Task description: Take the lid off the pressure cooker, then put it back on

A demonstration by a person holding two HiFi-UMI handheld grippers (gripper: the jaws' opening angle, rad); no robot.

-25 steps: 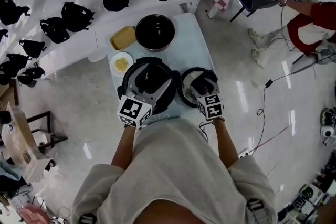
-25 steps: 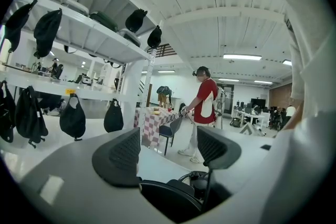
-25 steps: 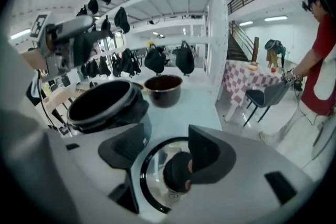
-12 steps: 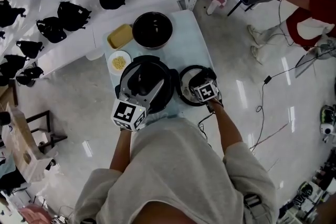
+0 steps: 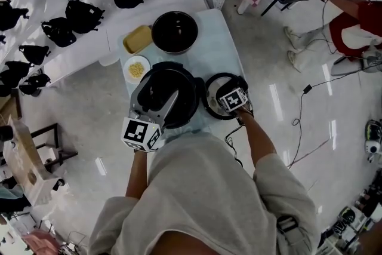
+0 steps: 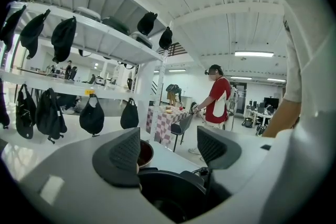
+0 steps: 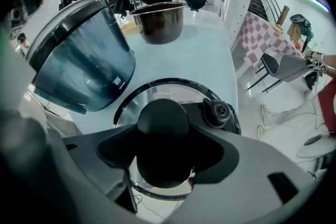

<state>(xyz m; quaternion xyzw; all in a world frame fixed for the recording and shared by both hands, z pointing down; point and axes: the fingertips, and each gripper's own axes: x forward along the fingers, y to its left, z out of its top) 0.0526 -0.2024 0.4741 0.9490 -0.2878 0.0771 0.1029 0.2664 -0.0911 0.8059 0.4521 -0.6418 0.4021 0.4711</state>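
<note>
The black pressure cooker (image 5: pixel 170 89) stands open on the small white table (image 5: pixel 212 48). Its lid (image 5: pixel 212 92) lies flat on the table to its right. My right gripper (image 5: pixel 228 97) points steeply down over the lid. In the right gripper view the lid's black knob (image 7: pixel 163 118) sits between the pads of the right gripper (image 7: pixel 165 153), whose jaws have just been opening and stand wide. The steam valve (image 7: pixel 219 110) shows beside the knob. My left gripper (image 5: pixel 160 100) reaches over the cooker's near rim. It is open (image 6: pixel 173 149), with nothing between its pads and the pot's dark mouth (image 6: pixel 173 194) below.
A dark inner pot (image 5: pixel 174 31), a yellow tray (image 5: pixel 137 39) and a small plate of yellow food (image 5: pixel 137 68) sit on the table's far side. White shelves with black bags (image 5: pixel 77 15) run along the left. A person in red (image 5: pixel 358 21) stands at the far right.
The right gripper has sunk and tipped to point down at the lid on the table. The left gripper has drawn slightly back toward the lower left.
</note>
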